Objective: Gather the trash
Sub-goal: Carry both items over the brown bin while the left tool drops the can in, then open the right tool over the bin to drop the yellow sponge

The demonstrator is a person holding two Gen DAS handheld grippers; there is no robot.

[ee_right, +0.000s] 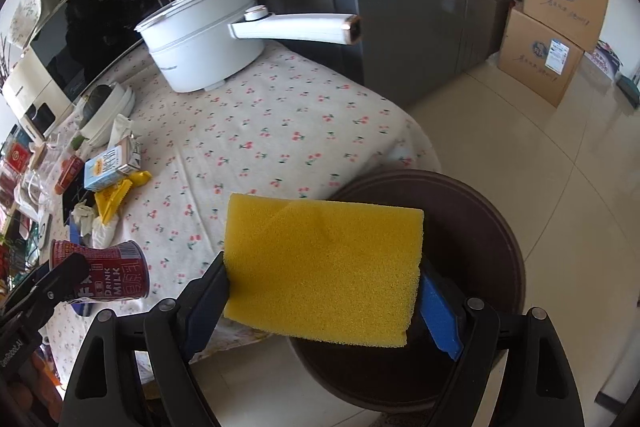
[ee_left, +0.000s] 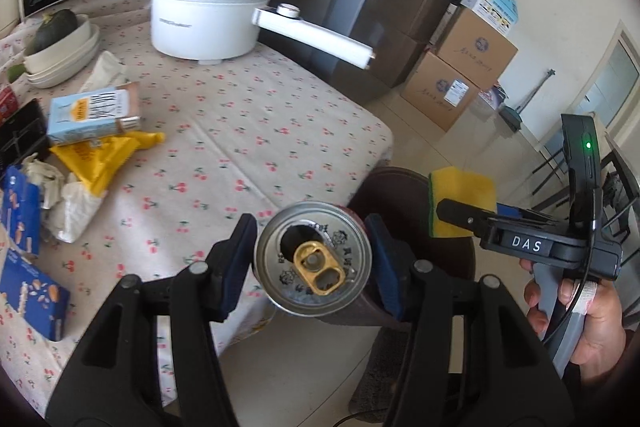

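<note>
Carrying step: left gripper (ee_left: 314, 263) pinched the can (ee_left: 314, 261), right gripper (ee_right: 322, 287) the sponge (ee_right: 322, 267); next, release over the dark bin (ee_right: 480, 227) at four o'clock.

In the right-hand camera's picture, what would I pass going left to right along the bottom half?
Red drink can held by the left gripper → yellow sponge in the right gripper → dark round bin → tiled floor.
</note>
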